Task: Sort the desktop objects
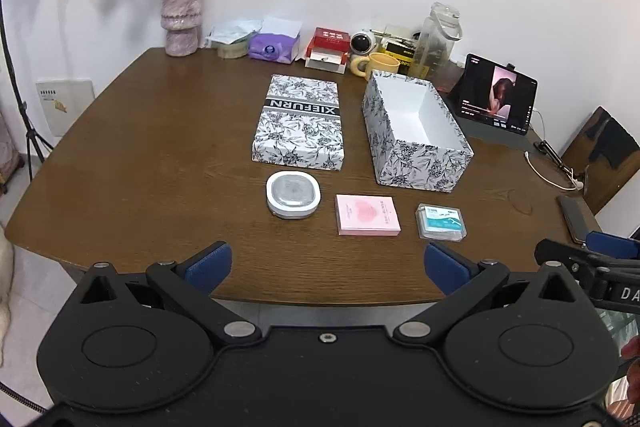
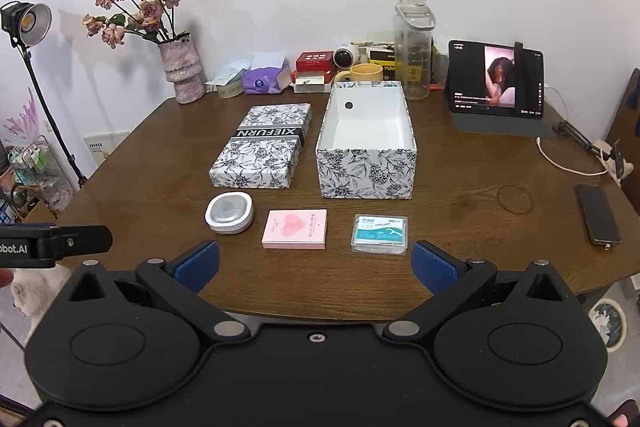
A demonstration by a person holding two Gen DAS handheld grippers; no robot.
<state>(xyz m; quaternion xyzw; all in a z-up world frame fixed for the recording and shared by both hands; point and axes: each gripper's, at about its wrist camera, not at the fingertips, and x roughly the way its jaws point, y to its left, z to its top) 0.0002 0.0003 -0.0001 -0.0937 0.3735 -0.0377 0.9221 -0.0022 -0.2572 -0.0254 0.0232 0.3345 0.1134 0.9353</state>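
Your left gripper hangs over the near edge of the wooden table with its blue-padded fingers spread wide and nothing between them. Straight ahead of it, closest in, lies the pink card box; ahead and a little to its left sits the white rounded case, and ahead to its right, just beyond the right fingertip, the clear floss-pick box. Farther out past that row stand the floral lid marked XIEFURN (lying flat, print up) and, to the lid's right, the open floral box, whose white inside holds nothing. Your right gripper is likewise held wide apart and empty, also over the near edge. From it, the floss-pick box is just ahead, close inside the right fingertip; the pink card box is straight ahead, slightly left, and the white case is ahead past the left finger. The open box stands directly beyond, with the lid to its left, the two apart. Far ahead to the right a tablet leans upright, and a phone lies flat well off to the right.
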